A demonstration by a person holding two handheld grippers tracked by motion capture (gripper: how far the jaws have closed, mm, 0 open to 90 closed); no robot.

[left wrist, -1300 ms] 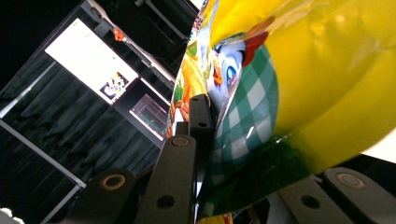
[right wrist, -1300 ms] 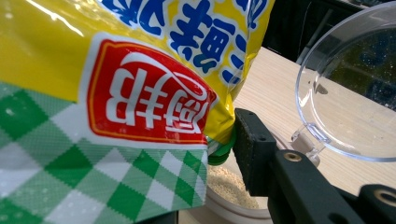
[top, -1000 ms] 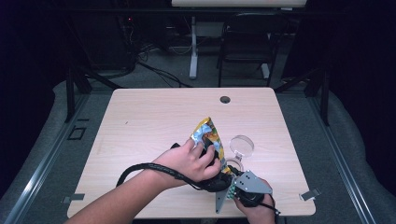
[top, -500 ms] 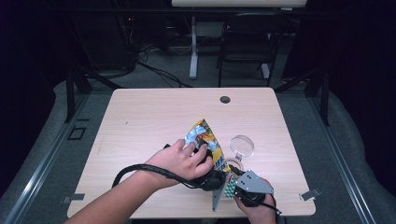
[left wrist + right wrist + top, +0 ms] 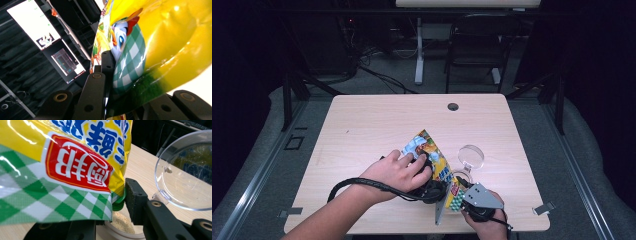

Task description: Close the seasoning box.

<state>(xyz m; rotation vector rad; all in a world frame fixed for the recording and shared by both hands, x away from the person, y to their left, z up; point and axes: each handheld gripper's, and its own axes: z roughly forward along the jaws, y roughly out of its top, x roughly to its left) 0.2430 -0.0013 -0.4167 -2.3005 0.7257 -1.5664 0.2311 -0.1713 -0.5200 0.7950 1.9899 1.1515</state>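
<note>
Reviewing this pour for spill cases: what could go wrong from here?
1. The snack bag is tilted over a small container already holding powder; it could overshoot onto the table.
2. The left gripper pinches only the bag's edge; the glossy film might slip.
3. The clear lid beside the container could get knocked.

The bag (image 5: 434, 157) in my tools was bright yellow, with green-and-white checks low down, a red label bearing white characters, blue lettering above it, and a cartoon bird in white, blue and red. The lid (image 5: 471, 155) was clear. My tools' jaws were black. The surface (image 5: 377, 120) was pale wood-grain.
</note>
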